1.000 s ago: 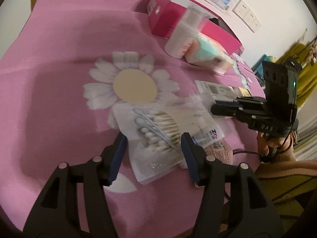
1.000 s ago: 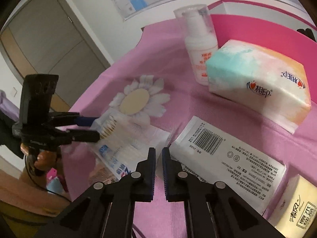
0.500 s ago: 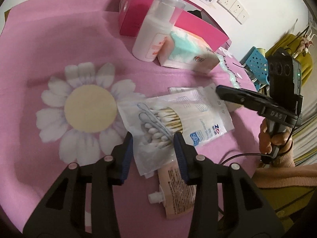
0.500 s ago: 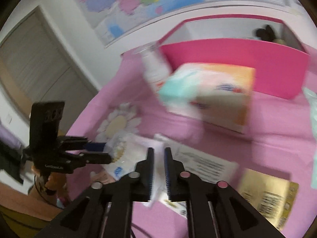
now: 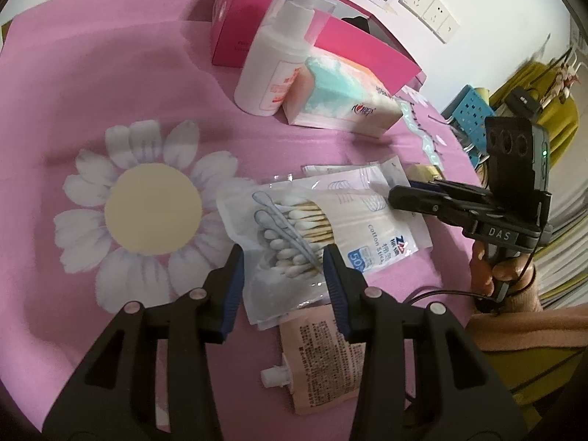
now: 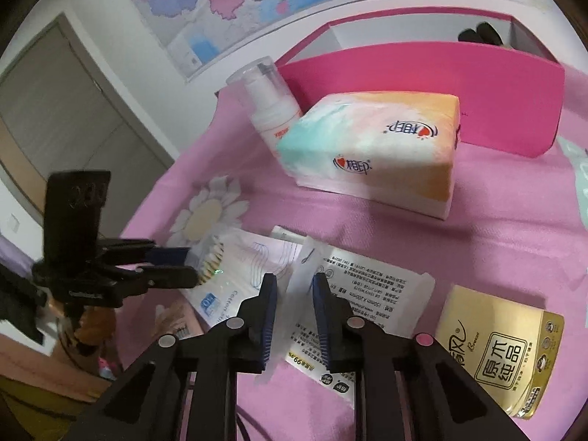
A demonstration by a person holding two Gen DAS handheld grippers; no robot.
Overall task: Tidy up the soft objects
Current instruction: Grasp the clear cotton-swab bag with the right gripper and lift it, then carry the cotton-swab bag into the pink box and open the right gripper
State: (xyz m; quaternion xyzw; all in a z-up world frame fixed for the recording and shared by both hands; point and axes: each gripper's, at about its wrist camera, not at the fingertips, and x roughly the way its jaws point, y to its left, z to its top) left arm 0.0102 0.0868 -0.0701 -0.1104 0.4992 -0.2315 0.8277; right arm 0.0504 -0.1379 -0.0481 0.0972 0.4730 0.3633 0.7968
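Note:
A clear bag of cotton swabs [image 5: 312, 228] lies on the pink cloth. My left gripper [image 5: 284, 275] is shut on its near end, which bunches between the blue pads; the right wrist view shows the same grip [image 6: 183, 266]. A flat white packet with printed text [image 6: 367, 294] lies beside the bag. My right gripper [image 6: 294, 305] has its jaws closing, and the packet's translucent edge stands between the pads without being pressed. In the left wrist view the right gripper [image 5: 398, 194] hovers at the bag's far end.
A pastel tissue pack [image 6: 371, 147], a white pump bottle [image 6: 268, 106] and an open pink box [image 6: 422, 84] stand at the back. A gold tissue packet [image 6: 503, 345] lies to the right. A brown spouted pouch [image 5: 323, 352] sits under the bag's near end.
My left jaws narrowed onto the swab bag's end. My right gripper went from shut to slightly apart and now straddles the white packet's edge. Both hands shifted sideways.

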